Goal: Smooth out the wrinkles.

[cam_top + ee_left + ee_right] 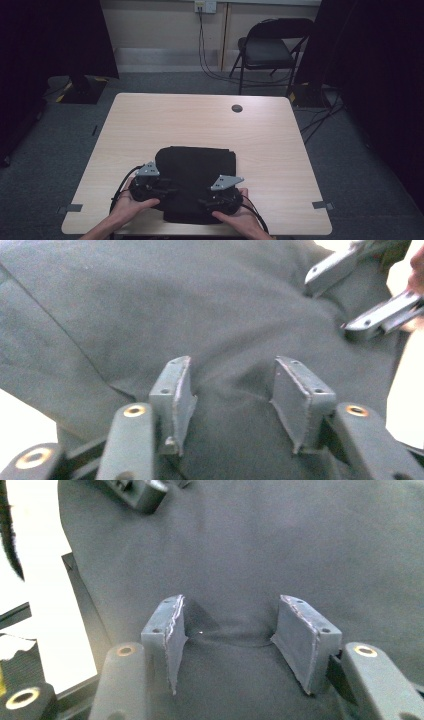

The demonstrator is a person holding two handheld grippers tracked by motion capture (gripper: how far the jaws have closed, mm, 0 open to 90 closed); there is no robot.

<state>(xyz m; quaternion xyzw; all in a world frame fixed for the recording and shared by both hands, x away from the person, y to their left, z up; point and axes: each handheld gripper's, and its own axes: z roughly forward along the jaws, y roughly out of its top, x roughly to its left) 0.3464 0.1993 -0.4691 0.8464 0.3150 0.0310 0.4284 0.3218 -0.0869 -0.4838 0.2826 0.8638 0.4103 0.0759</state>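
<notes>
Folded black cloth (196, 182) lying at near edge of table (210, 125). Left gripper (232, 385) and right gripper (230, 630) both spread wide, pressing on cloth. Could easily bunch the folds or grab just the top layer.

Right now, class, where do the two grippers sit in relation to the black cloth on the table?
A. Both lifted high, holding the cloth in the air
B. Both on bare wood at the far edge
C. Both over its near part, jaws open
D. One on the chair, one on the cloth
C: the left gripper and right gripper sit over the near part of the black cloth, which lies flat on the table; both gripper views show jaws apart over dark fabric.
</notes>
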